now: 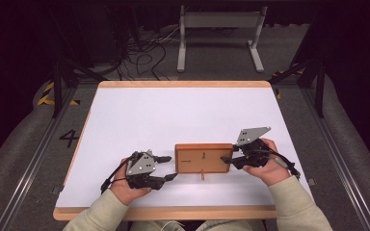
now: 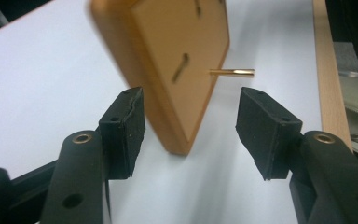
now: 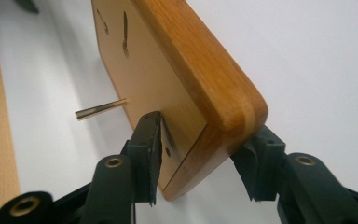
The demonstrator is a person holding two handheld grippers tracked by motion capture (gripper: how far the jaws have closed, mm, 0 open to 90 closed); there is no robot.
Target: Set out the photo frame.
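Observation:
A flat wooden board (image 1: 202, 158) with dark slots in its face lies near the front of the white table (image 1: 173, 110). A thin brass rod (image 1: 202, 175) juts from its near edge. My right gripper (image 1: 227, 160) is shut on the board's right end. In the right gripper view, one pad presses the slotted face and the other the underside of the board (image 3: 177, 70), with my right gripper (image 3: 205, 133) turned on its side. My left gripper (image 1: 171, 167) stands open just left of the board. In the left gripper view, the board's corner (image 2: 168, 56) reaches between the open jaws of my left gripper (image 2: 191, 100), and the rod (image 2: 233, 72) shows beyond.
The table has a wooden rim (image 1: 173, 84). Beyond its far edge stand a grey metal frame (image 1: 219, 21) and a tangle of cables (image 1: 144, 53) on the floor. A painted 4 (image 1: 69, 138) marks the floor at the left.

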